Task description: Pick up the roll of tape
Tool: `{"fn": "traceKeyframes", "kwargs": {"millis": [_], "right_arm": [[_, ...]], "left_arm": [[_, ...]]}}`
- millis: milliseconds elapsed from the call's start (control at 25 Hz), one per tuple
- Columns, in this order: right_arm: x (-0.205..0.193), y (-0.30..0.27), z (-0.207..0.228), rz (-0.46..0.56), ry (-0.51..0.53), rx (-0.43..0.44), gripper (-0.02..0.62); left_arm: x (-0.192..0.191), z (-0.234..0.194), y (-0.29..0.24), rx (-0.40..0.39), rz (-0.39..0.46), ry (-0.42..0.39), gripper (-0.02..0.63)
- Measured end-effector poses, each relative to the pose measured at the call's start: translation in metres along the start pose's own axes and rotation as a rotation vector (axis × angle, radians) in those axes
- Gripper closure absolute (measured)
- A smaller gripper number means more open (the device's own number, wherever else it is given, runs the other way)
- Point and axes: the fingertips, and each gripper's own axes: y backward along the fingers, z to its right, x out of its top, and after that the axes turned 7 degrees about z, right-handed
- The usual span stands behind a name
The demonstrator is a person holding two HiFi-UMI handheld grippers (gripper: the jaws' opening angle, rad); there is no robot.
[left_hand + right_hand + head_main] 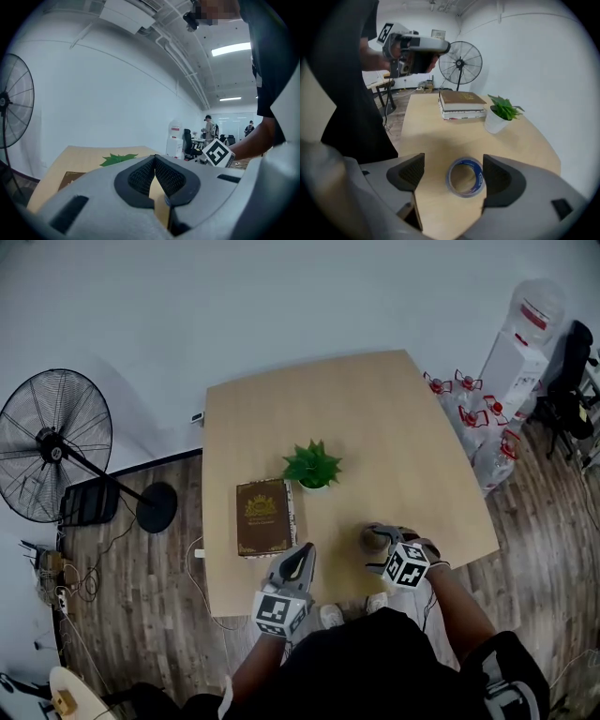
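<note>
The roll of tape (465, 176), blue-edged with a brown core, lies flat on the light wooden table (375, 427) near its front edge; in the head view the tape (374, 538) is partly hidden by my right gripper. That right gripper (453, 169) tilts down over the roll with its jaws wide open. The roll lies between the pads, closer to the right one, and neither pad touches it. My left gripper (154, 161) hovers over the table's front edge (302, 557), left of the tape, its tips together and nothing held.
A brown book (262, 517) lies left of centre, and a small potted plant (313, 466) stands beside it. On the floor are a standing fan (52, 446) at left, and a water dispenser (520, 343) and bags (478, 423) at right.
</note>
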Motion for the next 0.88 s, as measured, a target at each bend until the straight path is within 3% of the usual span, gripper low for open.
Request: {"fn": "traceKeyframes", "kwargs": {"millis": [480,880], "right_arm": [[-0.055,-0.038,-0.013,-0.247,0.205,0.137,0.242],[-0.059,-0.045,-0.014,-0.233,0.245,0.162,0.443]], "left_arm": [[-0.008,0.0,-0.008,0.089,-0.026,0.018,0.606],[-0.015,0.006,-0.004,0.128,-0.038,0.02,0.606]]}}
